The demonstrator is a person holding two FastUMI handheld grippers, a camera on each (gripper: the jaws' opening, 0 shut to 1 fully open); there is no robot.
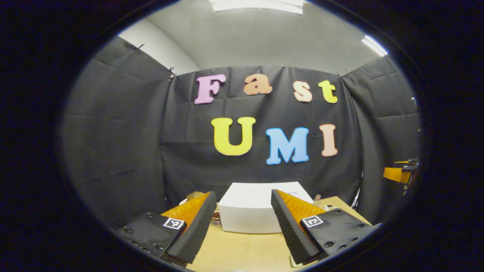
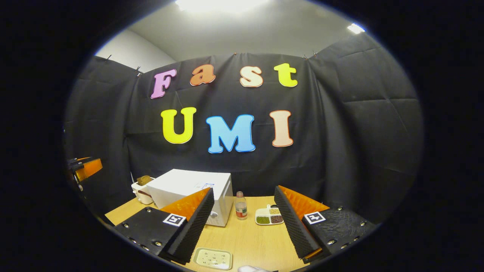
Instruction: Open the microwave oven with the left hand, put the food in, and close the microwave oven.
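Note:
The white microwave stands on the wooden table straight ahead of my left gripper, which is open, holds nothing and is raised above the table short of the oven. In the right gripper view the microwave is at the left with its door shut and a knob low on its front. My right gripper is open too, with nothing between its fingers, and hangs over the table's near part. A pale rectangular plate with small specks on it lies just below and ahead of my right gripper.
A small bottle and a divided dish of beans stand right of the microwave. A white pot with bread sits behind it on the left. Part of the right gripper shows at the far right edge.

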